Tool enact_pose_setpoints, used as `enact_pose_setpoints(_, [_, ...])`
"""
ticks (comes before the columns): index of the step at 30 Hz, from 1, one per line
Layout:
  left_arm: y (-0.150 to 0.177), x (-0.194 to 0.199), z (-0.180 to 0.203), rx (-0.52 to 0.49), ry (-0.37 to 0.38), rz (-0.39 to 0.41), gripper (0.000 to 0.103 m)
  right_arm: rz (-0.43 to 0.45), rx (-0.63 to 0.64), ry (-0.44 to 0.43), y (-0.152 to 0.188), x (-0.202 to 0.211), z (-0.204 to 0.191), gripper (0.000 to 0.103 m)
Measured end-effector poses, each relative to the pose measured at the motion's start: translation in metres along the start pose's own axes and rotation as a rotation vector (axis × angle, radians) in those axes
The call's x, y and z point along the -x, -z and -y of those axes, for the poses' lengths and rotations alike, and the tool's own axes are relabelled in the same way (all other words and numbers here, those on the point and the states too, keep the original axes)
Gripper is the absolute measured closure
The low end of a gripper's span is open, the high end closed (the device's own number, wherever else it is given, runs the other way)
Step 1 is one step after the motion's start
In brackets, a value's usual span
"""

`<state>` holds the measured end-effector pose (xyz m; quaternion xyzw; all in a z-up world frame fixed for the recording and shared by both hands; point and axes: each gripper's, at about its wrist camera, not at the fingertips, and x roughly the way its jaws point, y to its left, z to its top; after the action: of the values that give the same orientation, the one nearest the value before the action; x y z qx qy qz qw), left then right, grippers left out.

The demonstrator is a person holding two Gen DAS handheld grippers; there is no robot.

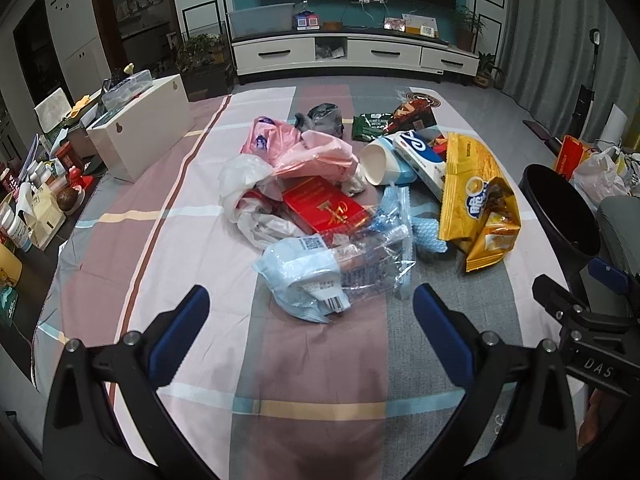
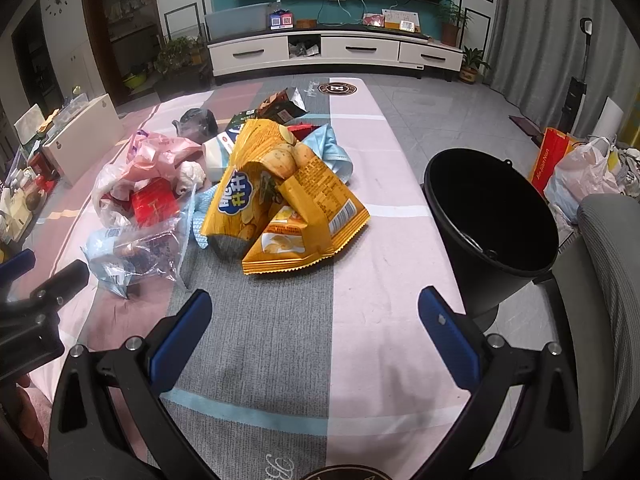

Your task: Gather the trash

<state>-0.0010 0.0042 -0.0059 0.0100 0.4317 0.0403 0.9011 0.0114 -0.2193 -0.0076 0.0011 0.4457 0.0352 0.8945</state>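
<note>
Covering the table, a plaid cloth (image 1: 320, 360) bears trash (image 1: 320, 200).

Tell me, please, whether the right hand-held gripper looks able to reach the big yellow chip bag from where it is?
Probably yes. The right hand-held gripper is open and empty, and only bare striped tablecloth lies between it and the big yellow chip bag. The black plastic bucket stands off to the right, clear of that path.
</note>
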Motion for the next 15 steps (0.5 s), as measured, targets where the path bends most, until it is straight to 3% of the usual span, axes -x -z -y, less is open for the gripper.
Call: enact_pose_setpoints(15, [-0.0007, 0.0001, 0.0028, -0.009, -0.006, 0.001, 0.002, 0.004, -0.004, -0.003, -0.0016, 0.0012, 0.0014, 0.002])
